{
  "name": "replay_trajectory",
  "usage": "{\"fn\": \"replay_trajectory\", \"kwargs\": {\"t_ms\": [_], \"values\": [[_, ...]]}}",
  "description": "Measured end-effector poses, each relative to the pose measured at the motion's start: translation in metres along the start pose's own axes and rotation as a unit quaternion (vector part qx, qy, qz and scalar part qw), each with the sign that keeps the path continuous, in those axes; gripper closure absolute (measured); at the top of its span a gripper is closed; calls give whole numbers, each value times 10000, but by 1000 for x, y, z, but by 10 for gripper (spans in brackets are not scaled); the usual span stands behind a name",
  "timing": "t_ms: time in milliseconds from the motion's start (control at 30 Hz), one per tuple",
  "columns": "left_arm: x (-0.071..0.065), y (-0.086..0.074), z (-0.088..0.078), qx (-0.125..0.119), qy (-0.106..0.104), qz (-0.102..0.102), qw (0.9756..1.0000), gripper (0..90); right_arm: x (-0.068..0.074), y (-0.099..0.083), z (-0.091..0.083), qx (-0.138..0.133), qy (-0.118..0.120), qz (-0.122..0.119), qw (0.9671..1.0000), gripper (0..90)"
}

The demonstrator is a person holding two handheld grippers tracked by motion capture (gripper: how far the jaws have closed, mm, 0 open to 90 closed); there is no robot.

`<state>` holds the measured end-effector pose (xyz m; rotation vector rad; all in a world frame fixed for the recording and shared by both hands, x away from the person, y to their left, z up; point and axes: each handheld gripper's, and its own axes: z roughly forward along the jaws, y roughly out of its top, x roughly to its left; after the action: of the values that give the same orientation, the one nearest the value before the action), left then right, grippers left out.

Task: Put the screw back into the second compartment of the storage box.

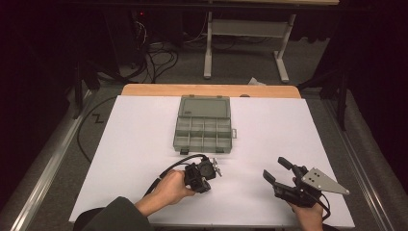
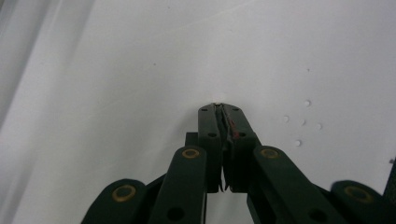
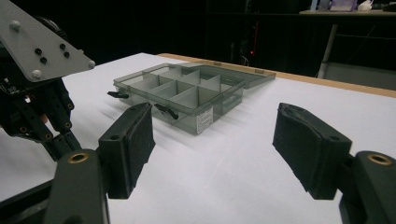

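The white table [image 1: 144, 144] carries an open grey compartment box [image 1: 204, 132] near its far middle, lid laid back, its dividers ready for sorting. Nearer the person, the right gripper [image 1: 279, 169] hovers with jaws spread wide, aimed toward the box. The left gripper [image 2: 223, 108] points down at the table, jaws closed together, perhaps pinching something tiny; I can't tell.

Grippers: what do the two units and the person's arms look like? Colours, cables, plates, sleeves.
Both are black linkage units. The left gripper has brass-coloured pivot rings on its arms and a black cable looping off it. The right gripper carries a grey three-cornered plate with dark screws, and its jaws have dark textured pads. A dark olive sleeve covers the left forearm.
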<state>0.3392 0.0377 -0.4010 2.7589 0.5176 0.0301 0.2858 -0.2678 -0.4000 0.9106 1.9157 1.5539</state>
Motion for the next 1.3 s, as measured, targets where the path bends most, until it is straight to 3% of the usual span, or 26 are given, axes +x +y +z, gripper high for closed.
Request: {"fn": "replay_trajectory", "kwargs": {"t_ms": [567, 1300], "values": [[2, -1, -3, -56, -39, -37, 10000, 870, 0, 0, -1, -28, -18, 8, 10000, 307], [12, -5, -30, -410, 32, -218, 9989, 871, 0, 0, -1, -28, -16, -37, 10000, 307]]}}
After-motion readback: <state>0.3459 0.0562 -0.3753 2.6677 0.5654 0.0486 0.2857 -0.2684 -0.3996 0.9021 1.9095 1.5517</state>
